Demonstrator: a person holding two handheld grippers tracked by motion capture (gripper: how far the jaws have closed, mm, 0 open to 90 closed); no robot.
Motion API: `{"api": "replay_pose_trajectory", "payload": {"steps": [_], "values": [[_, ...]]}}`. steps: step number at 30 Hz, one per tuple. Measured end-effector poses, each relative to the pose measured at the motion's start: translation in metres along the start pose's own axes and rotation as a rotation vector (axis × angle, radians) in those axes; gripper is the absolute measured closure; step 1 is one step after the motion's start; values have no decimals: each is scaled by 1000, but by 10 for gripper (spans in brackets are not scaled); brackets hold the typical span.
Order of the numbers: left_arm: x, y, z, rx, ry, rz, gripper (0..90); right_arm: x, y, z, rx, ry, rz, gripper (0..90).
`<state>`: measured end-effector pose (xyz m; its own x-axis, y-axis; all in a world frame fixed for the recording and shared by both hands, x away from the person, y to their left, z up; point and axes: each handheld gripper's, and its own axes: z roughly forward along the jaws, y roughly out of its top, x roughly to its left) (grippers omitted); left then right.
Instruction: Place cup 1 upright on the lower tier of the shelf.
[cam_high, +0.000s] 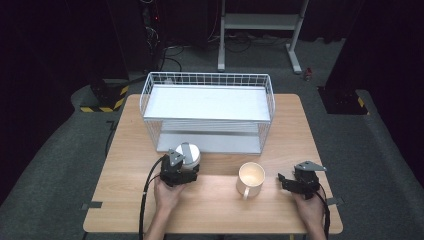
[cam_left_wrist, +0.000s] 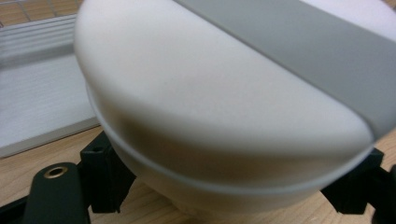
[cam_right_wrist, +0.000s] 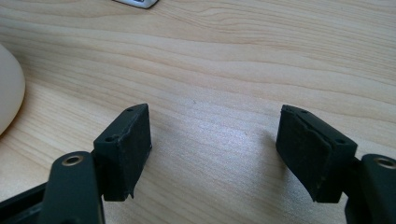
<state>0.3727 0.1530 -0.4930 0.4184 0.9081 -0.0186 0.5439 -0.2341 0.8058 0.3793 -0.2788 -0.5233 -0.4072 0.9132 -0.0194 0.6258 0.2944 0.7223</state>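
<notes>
A white round container (cam_high: 190, 154) with a grey band across its top stands on the wooden table (cam_high: 210, 207), just in front of the wire basket. My left gripper (cam_high: 185, 165) is shut on it. In the left gripper view the container (cam_left_wrist: 210, 102) bulges between the two black jaws, which touch its lower sides, and my left gripper (cam_left_wrist: 228, 181) sits low on the table. A cream mug (cam_high: 251, 177) stands upright with its handle toward the person. To its right my right gripper (cam_high: 283, 180) rests open. In the right gripper view, bare wood lies between the pads of my right gripper (cam_right_wrist: 215, 149), with the mug (cam_right_wrist: 9, 88) at the left edge.
A white wire basket (cam_high: 207, 79) with a white liner stands on its side at the back of the table, its opening facing the person. The liner (cam_left_wrist: 37, 102) lies just behind the container. A metal stand (cam_high: 260, 22) and cables are on the floor beyond the table.
</notes>
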Motion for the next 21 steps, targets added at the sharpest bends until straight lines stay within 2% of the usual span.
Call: {"api": "replay_pose_trajectory", "payload": {"steps": [6, 11, 21], "values": [[1, 0, 0, 0, 1, 6, 187, 0, 0, 0, 0, 0, 0, 267], [3, 0, 0, -3, 13, -4, 188, 0, 0, 0, 0, 0, 2, 267], [10, 2, -3, -21, 13, -31, 188, 0, 0, 0, 0, 0, 1, 267]]}}
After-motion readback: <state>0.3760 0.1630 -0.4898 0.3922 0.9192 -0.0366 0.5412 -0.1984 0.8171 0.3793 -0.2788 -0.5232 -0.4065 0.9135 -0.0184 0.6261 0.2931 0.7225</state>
